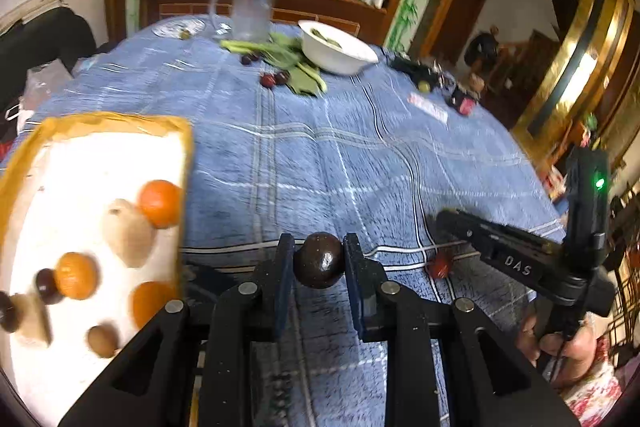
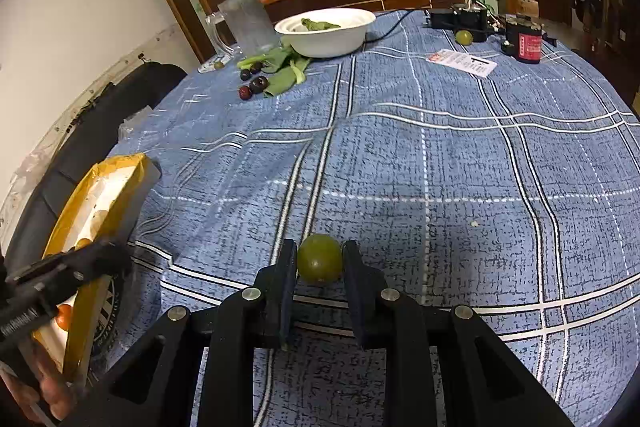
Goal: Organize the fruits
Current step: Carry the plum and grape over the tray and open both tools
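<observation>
Fruit sorting on the blue checked counter (image 2: pixel 440 155): both tongs loaded.

Tray (image 1: pixel 100 125), yellow-rimmed with a white floor, at the counter's left edge, holding oranges, pale pears and dark plums. Left tongs (image 1: pixel 319 261) clamped on a dark plum (image 1: pixel 319 260), lifted just right of the tray. Right tongs (image 2: pixel 319 259) clamped on a green plum (image 2: pixel 319 258) low over the cloth. Both fruits look small, light, smooth-skinned and bruisable; best pinched across the widest part, gently.
</observation>
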